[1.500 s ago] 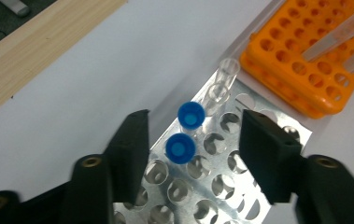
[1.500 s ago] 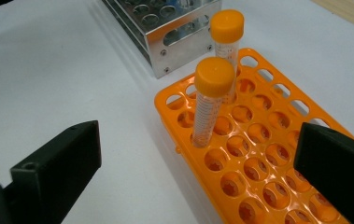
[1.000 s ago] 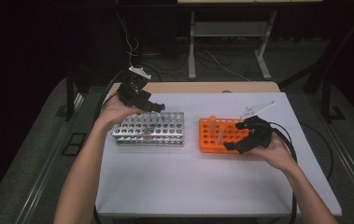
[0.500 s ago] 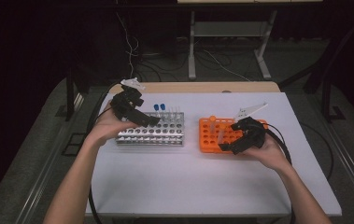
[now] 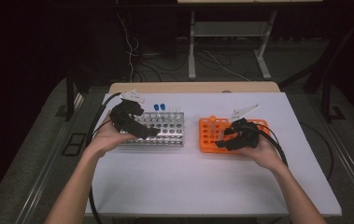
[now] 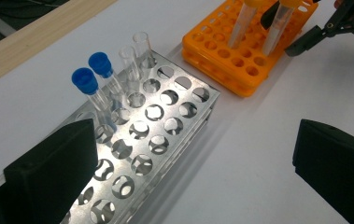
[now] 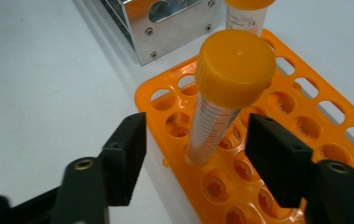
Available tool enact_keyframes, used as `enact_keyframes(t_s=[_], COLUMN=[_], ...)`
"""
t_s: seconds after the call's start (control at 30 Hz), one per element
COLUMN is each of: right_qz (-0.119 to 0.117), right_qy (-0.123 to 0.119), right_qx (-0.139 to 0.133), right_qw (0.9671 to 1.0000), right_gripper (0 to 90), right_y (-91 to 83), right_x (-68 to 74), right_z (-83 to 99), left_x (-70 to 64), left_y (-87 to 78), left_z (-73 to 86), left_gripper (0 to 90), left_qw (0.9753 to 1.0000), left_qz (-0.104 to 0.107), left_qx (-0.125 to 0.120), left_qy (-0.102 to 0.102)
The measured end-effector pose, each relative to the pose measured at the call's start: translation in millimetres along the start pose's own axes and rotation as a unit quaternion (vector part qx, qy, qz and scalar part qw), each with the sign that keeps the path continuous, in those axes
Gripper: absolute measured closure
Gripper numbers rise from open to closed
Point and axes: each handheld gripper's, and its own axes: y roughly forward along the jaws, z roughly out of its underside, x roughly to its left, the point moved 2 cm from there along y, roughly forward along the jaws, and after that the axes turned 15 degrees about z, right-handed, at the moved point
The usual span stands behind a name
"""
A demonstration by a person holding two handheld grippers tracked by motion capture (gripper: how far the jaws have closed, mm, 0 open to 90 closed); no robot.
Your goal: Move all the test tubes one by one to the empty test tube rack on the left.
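Squarely between right tongs: orange-capped tube

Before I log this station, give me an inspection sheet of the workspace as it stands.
Surface: white table, bare in front.
Job's things: orange rack holding two orange-capped tubes, nearer one; metal rack holding two blue-capped tubes and two uncapped ones.
Clutter: nothing seen.
Grippers: right claw open, jaws either side of the nearer orange-capped tube, not touching; left claw open, empty, over the metal rack.
Cables: black cable loops from the right claw across the table.
Surroundings: dark floor, loose wires.
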Motion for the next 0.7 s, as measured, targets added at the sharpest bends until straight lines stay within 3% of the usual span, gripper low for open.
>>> enact_keyframes(t_s=[0.2,0.47,0.7], right_qz=[0.012,0.014,0.017], right_qy=[-0.003,-0.005,-0.018], right_qx=[0.006,0.004,0.000], right_qw=[0.9999,0.9999,0.9997], right_gripper=[50.5,73.0,73.4], right_y=[4.6,7.6,4.4], right_x=[0.9,2.5,4.7], right_z=[0.5,1.6,0.0], left_x=[-5.8,-11.9,-12.2], left_y=[4.4,9.2,10.0], left_z=[1.5,-0.5,-0.7], left_gripper=[0.0,0.0,0.0], left_qw=[0.9999,0.9997,0.9995], left_qz=[0.006,0.011,0.014], left_qx=[0.006,0.012,0.016], left_qy=[0.011,0.021,0.022])
